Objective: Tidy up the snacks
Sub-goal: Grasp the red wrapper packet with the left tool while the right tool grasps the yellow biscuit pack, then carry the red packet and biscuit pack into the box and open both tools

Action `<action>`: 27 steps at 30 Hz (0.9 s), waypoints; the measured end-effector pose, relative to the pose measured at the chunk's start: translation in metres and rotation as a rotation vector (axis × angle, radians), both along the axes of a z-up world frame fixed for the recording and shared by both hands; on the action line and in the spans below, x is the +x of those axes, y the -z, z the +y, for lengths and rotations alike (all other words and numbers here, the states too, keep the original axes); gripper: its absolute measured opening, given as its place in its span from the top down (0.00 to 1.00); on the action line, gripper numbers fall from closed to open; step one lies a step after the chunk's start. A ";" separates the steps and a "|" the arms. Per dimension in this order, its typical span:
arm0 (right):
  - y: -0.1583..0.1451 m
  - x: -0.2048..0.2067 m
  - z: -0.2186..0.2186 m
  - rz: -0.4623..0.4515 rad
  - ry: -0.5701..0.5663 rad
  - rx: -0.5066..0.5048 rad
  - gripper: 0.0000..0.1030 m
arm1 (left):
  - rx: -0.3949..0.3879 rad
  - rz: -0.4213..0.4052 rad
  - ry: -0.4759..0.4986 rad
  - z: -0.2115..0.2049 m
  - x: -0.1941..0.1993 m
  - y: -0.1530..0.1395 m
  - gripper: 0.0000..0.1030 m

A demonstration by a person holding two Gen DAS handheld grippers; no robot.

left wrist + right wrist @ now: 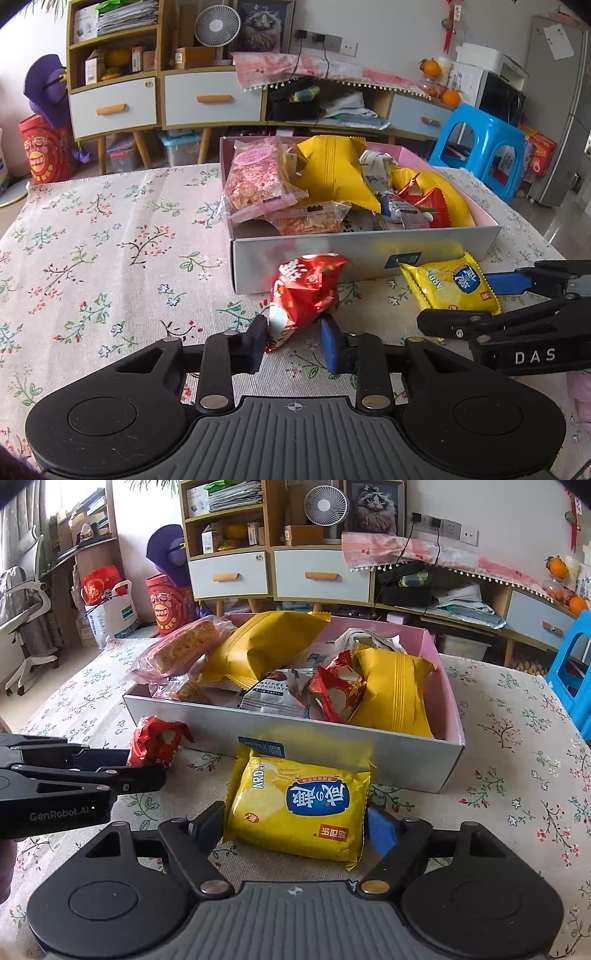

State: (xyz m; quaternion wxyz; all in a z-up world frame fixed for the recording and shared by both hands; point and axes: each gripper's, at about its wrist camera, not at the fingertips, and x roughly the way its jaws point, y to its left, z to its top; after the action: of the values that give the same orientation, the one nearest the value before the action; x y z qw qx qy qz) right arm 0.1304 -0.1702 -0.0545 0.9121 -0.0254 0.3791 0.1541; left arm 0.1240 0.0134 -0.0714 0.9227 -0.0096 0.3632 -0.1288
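Note:
A crinkled red snack packet (306,291) stands on the flowered cloth just in front of the box. My left gripper (293,345) has both pads against its lower end and is shut on it. From the right wrist view, that same packet (155,742) sits at the tips of the left gripper (142,766). A flat yellow chip packet (299,808) leans on the box's front wall. My right gripper (295,829) is shut on it, a pad on each side edge. A grey box (332,258) with a pink inside holds several snack packets.
The box (410,760) fills the middle of the table, its front wall right behind both packets. Bare cloth (110,240) stretches to the left. Behind the table are a low cabinet with drawers (207,99) and a blue plastic stool (480,147).

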 end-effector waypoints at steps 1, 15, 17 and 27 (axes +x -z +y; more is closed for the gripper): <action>0.000 0.000 -0.001 0.001 0.003 0.004 0.34 | 0.003 0.000 0.002 -0.001 -0.001 0.000 0.76; -0.011 -0.015 -0.017 -0.011 -0.001 0.015 0.34 | -0.032 -0.002 0.030 0.004 -0.012 -0.006 0.88; -0.013 -0.016 -0.021 -0.016 0.003 0.018 0.34 | -0.034 -0.007 0.036 0.002 -0.015 -0.008 0.89; -0.024 -0.024 -0.028 -0.043 0.011 0.033 0.34 | -0.029 -0.048 0.073 -0.006 -0.034 -0.021 0.99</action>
State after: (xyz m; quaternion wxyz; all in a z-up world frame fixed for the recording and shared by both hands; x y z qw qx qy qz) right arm 0.1059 -0.1978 -0.0301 0.9212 -0.0117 0.3568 0.1549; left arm 0.0900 0.0079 -0.0502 0.9255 -0.0064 0.3394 -0.1680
